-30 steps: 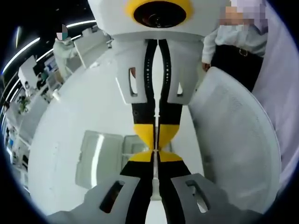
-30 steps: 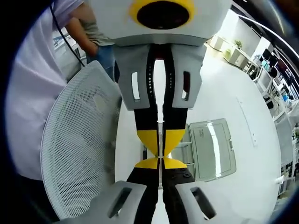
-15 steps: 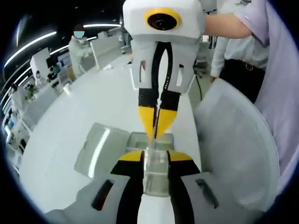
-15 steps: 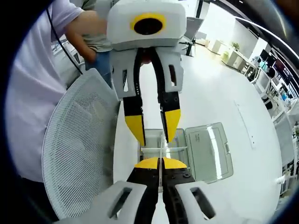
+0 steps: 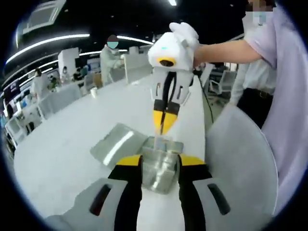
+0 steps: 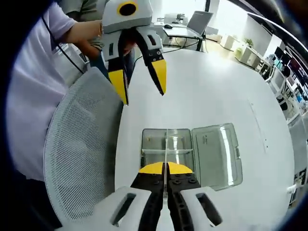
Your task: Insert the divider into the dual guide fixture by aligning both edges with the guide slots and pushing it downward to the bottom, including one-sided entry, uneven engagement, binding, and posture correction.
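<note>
- The white table (image 6: pixel 216 82) runs wide under everything you are working on, and its top carries the clear box near the edge closest to you.
- A white mesh chair back (image 6: pixel 79 144) stands just beside the table edge, on the left of the right gripper view and on the right of the left gripper view (image 5: pixel 240 159).
- A person's arm (image 5: pixel 221 45) reaches in from the right of the left gripper view and carries your right gripper.
- The dual guide fixture (image 6: pixel 166 151) is a clear open box lying flat on the table, with its clear lid (image 6: pixel 214 154) folded out flat beside it, touching along one side.
- Your left gripper (image 6: pixel 139 84) hangs in the air above the table, well apart from the fixture, with its yellow-tipped jaws spread wide and nothing between them; in its own view the same gripper (image 5: pixel 160 166) frames the fixture (image 5: pixel 159 166) between its tips.
- Your right gripper (image 6: pixel 165 169) has its jaws pressed narrow together on the divider; from the other view it (image 5: pixel 164 124) points down at the far end of the box.
- The divider (image 6: pixel 165 154) is a thin clear sheet seen edge-on, standing upright along the middle of the fixture, its near end pinched in your right jaws. You cannot tell how deep it sits in the slots.
</note>
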Demonstrator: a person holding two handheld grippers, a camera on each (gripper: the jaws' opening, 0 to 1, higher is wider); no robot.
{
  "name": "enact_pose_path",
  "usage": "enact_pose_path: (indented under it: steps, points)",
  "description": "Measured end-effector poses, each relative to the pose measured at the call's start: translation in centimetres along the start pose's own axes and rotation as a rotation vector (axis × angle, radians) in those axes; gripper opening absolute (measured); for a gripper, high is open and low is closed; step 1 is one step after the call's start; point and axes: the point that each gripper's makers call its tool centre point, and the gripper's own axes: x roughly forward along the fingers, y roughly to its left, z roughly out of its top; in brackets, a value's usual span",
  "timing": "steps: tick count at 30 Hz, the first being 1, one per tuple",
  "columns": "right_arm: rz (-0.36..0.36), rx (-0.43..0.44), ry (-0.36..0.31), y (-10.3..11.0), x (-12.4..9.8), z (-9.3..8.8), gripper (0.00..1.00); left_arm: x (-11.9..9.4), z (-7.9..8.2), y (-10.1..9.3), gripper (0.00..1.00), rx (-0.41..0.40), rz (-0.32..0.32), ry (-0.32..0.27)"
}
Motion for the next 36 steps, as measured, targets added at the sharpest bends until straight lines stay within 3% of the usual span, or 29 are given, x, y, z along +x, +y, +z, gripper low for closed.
enact_pose_path:
  steps: [4, 9, 18, 36]
  points:
    - [0.013, -0.016, 0.05, -0.2, 1.1, -0.8, 0.0, -1.8, 0.2, -0.2, 0.34, -0.028, 0.02, -0.039]
    - [0.026, -0.019, 0.066, -0.3, 2.2, -0.9, 0.0, -3.3, 0.0, -0.7, 0.39, -0.073, 0.024, -0.07]
    - [0.04, -0.02, 0.104, -0.4, 3.4, -1.8, 0.0, -3.9, -0.9, -1.0, 0.45, -0.118, 0.047, -0.093]
    - [0.058, -0.014, 0.133, -0.8, 3.8, -2.5, 0.0, -4.4, 0.2, -0.9, 0.7, -0.153, 0.052, -0.15]
